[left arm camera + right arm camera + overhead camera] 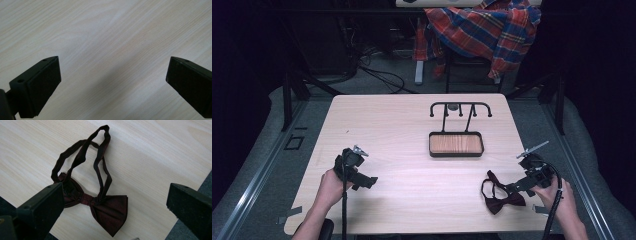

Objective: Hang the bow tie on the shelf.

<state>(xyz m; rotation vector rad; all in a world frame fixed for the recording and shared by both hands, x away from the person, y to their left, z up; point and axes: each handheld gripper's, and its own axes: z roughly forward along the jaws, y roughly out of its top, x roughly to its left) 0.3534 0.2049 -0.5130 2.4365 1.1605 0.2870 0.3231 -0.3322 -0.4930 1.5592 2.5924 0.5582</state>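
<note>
A plaid shirt (484,27) drapes over a chair beyond the table (377,125), cables (382,75) on the floor.

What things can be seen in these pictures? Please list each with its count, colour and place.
bow tie: 1, dark red, near right of table, strap looped
stand: 1, black frame with wooden tray, middle-far table
table: 1, light wood, centre
plaid cloth: 1, red-blue-white, on chair behind table
cables: several, black, floor beyond table
left tongs: 1, black, open over bare table
right tongs: 1, black, open beside bow tie
hands: 2, bottom edge
</note>
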